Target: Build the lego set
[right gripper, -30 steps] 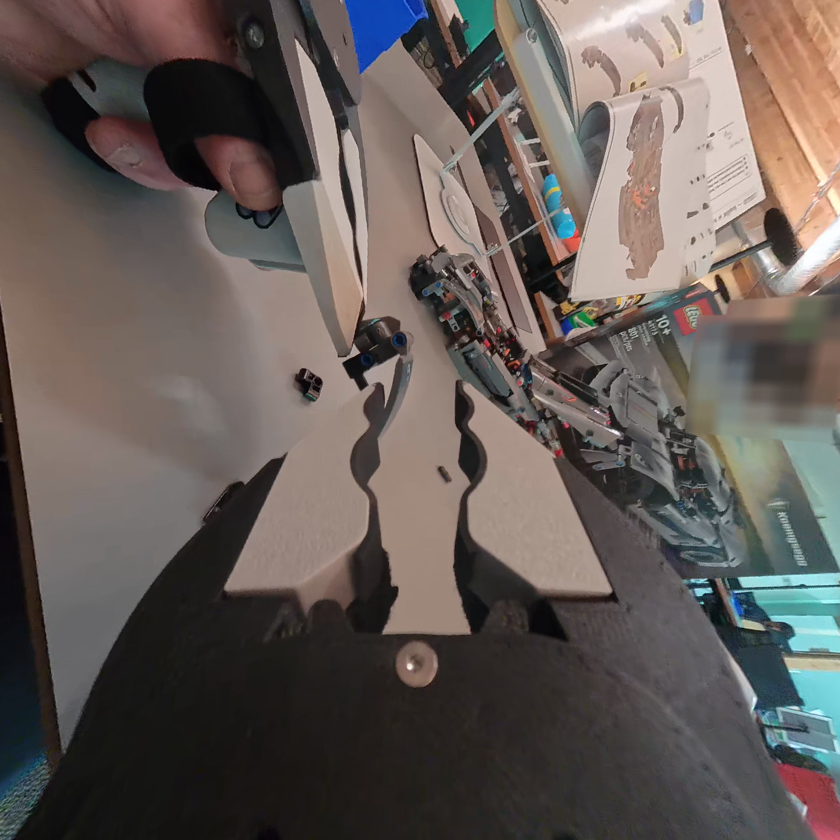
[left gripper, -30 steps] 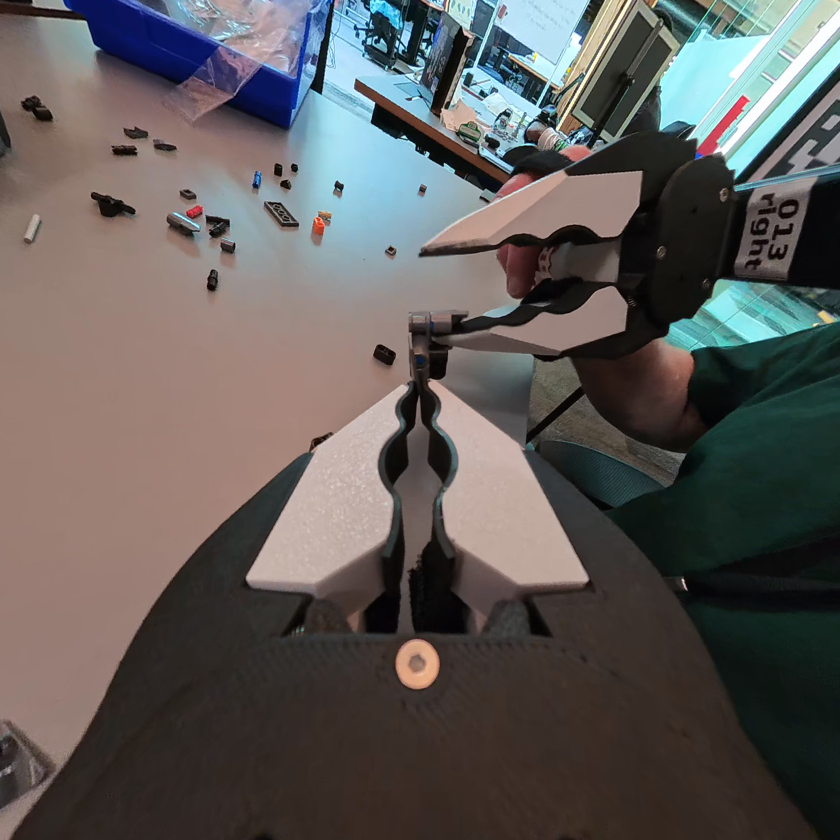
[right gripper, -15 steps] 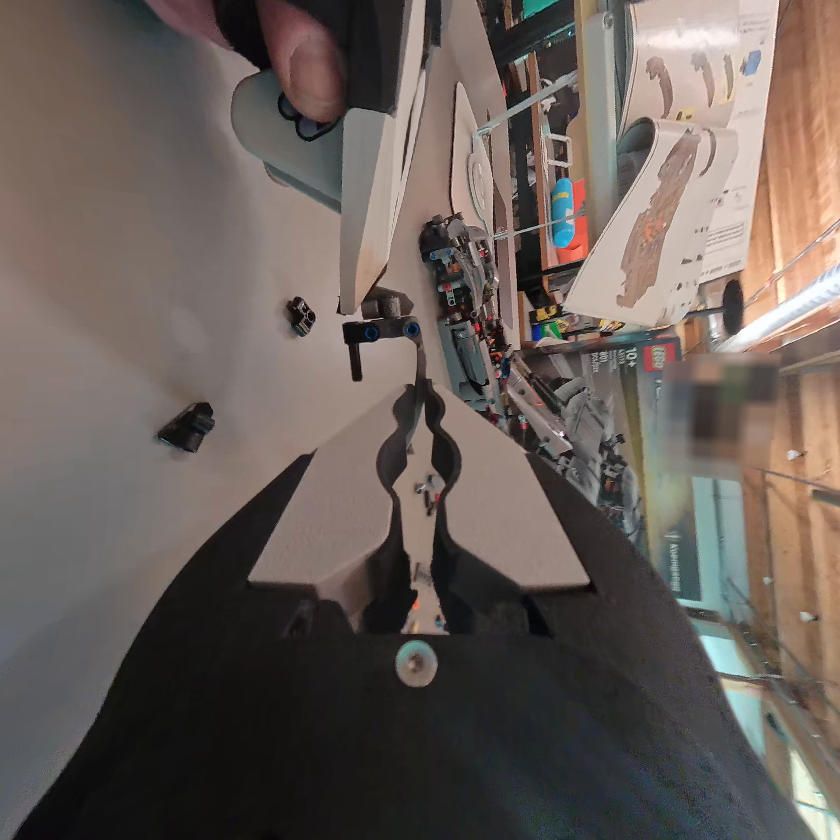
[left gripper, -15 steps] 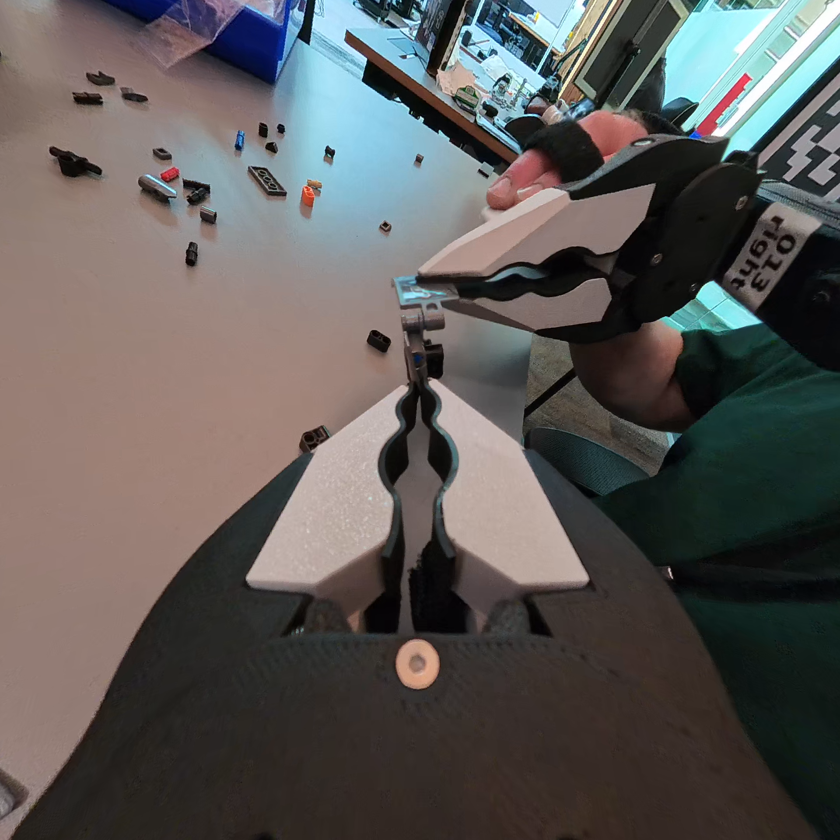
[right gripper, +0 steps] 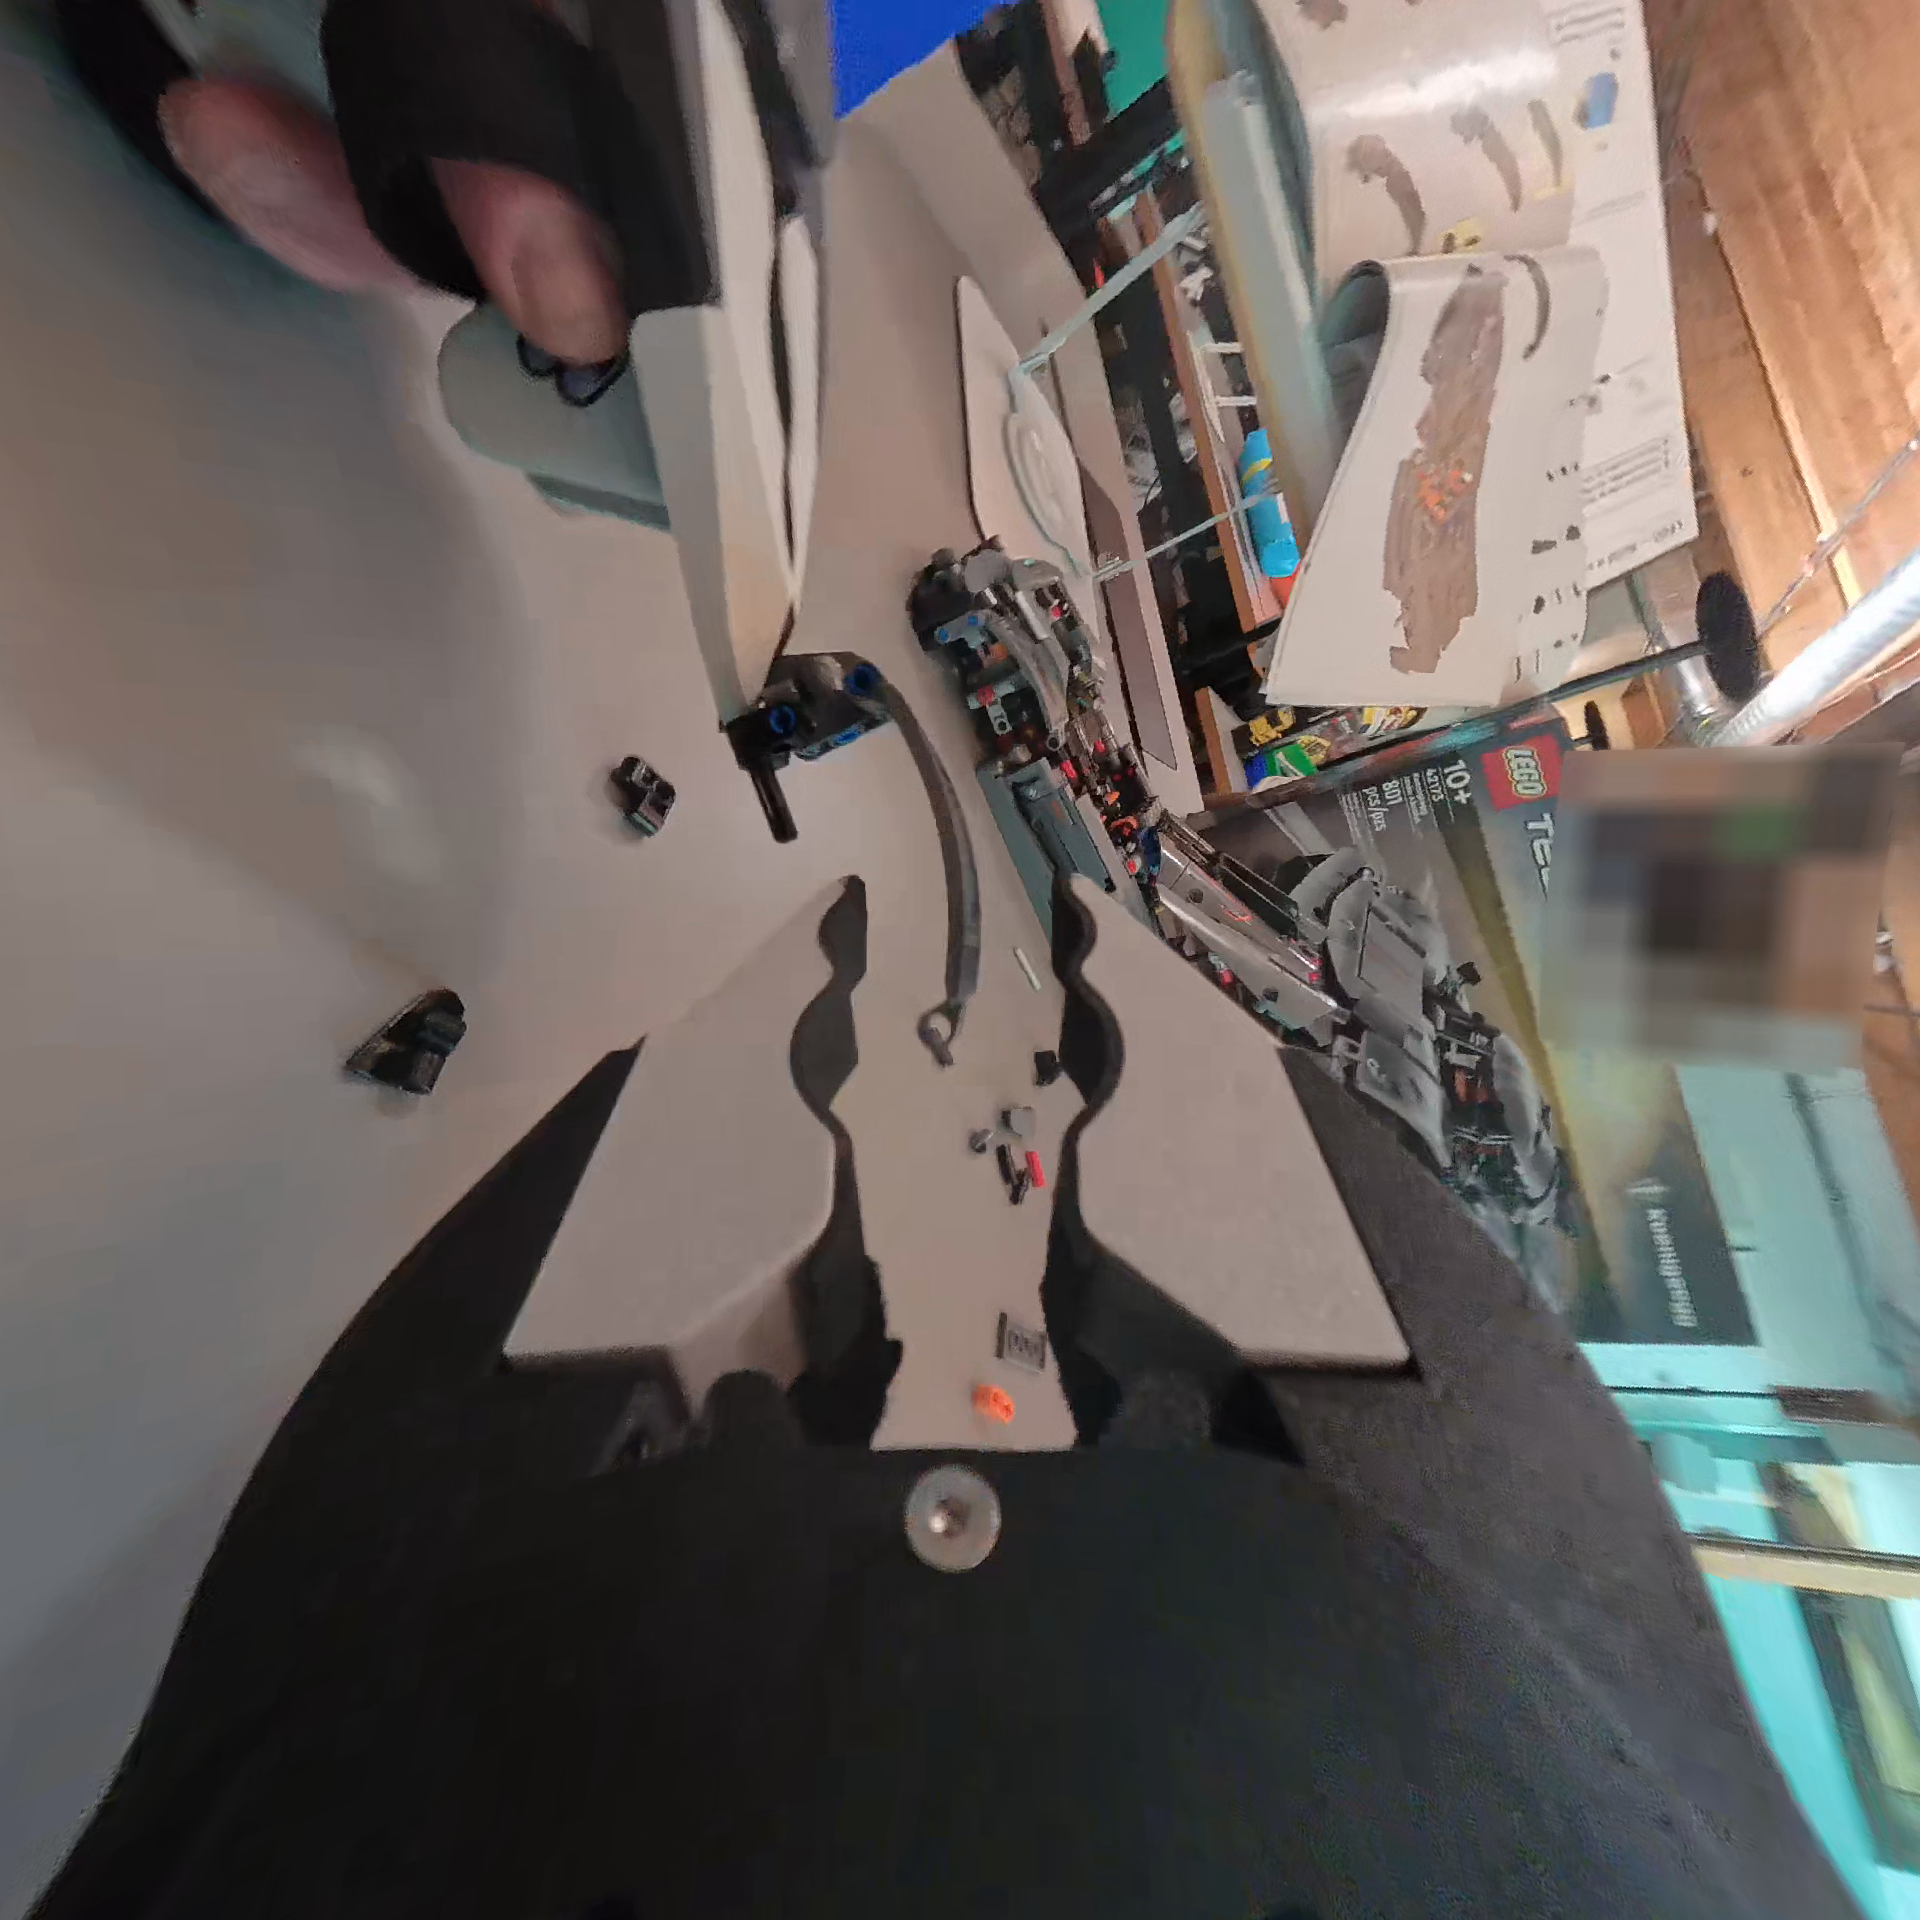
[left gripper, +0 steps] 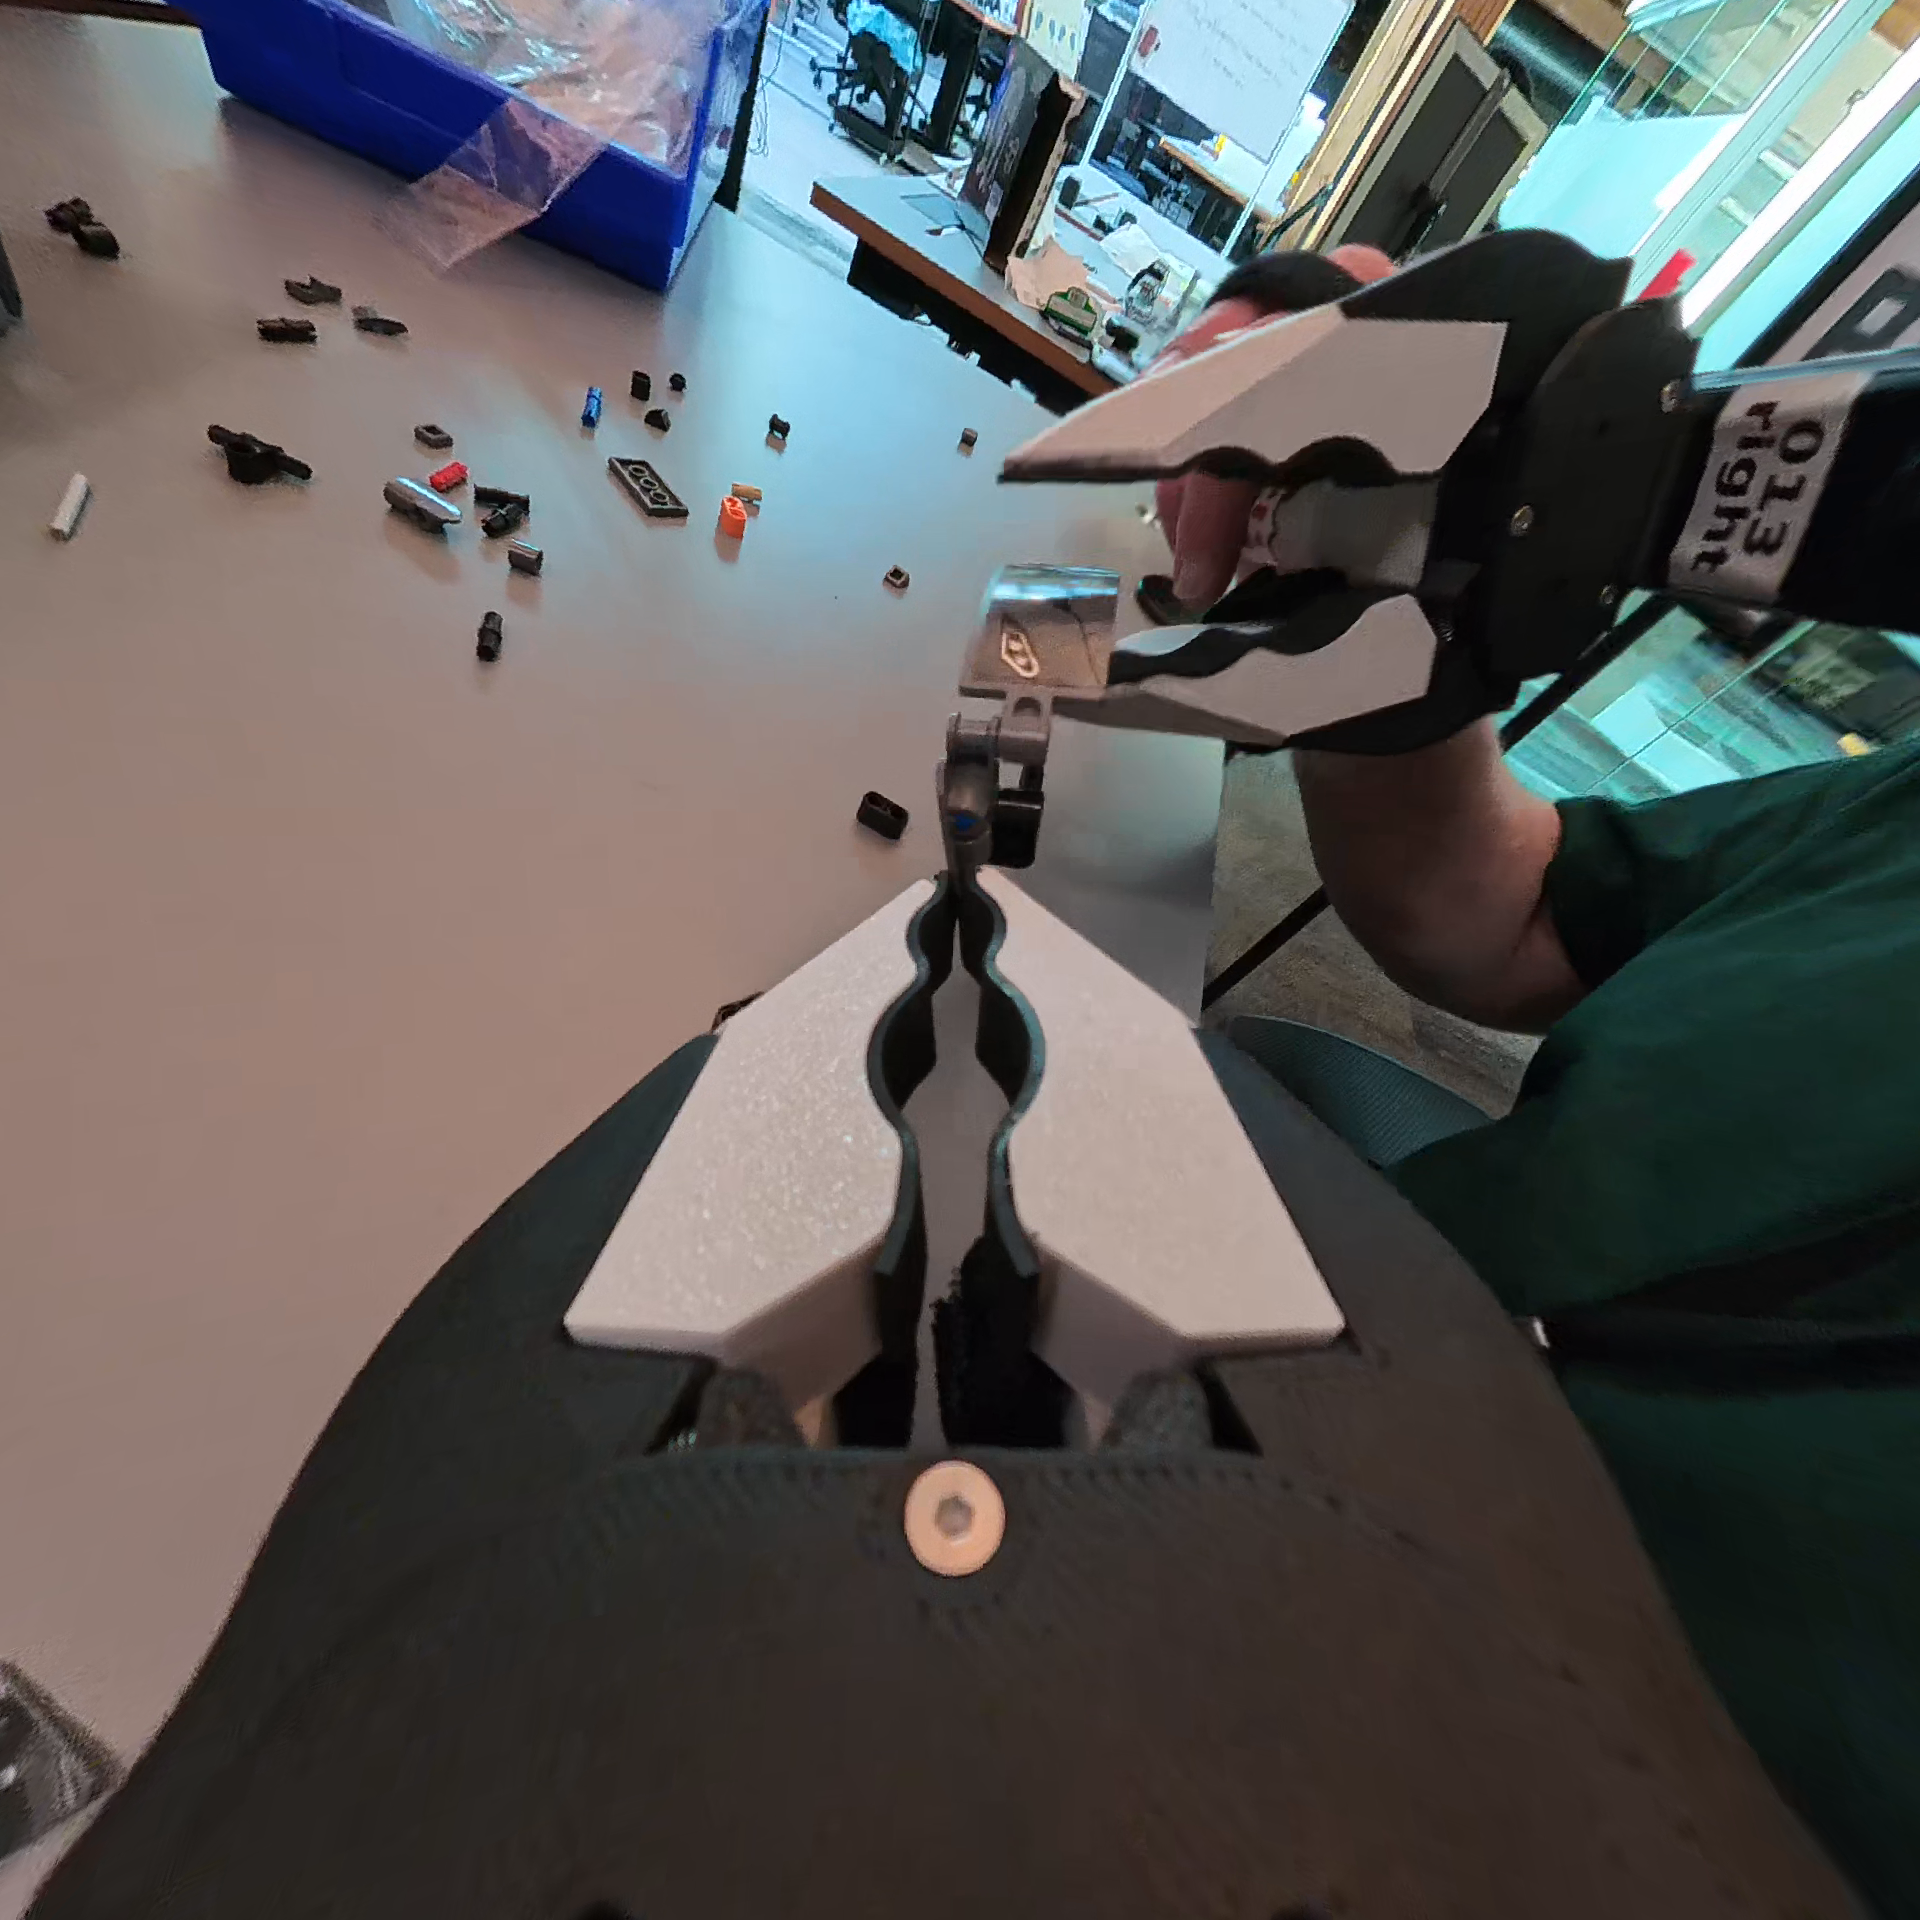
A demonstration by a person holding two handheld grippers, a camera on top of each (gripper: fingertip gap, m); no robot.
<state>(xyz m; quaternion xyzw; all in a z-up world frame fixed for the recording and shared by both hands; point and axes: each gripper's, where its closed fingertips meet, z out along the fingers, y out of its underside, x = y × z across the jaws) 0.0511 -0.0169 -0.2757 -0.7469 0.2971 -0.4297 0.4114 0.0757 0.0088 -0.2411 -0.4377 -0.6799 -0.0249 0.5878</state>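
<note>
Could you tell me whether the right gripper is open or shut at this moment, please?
Open. The right gripper shows a wide gap between its white fingers, with only the grey table behind; the left view agrees.

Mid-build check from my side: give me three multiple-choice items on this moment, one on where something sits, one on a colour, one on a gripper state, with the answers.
1. The partly built model lies: A) on the table beside the set's box; B) on the open booklet; C) on the floor.
2. The bin holding clear plastic is: A) red; B) blue; C) grey.
3. The right gripper is: A) shut on a panel; B) shut on nothing; C) open.

Answers: 1 A, it rests on the tabletop next to the box; 2 B, its walls are blue; 3 C, its fingers stand well apart, while the left gripper is shut on the small grey-and-black assembly.
</note>
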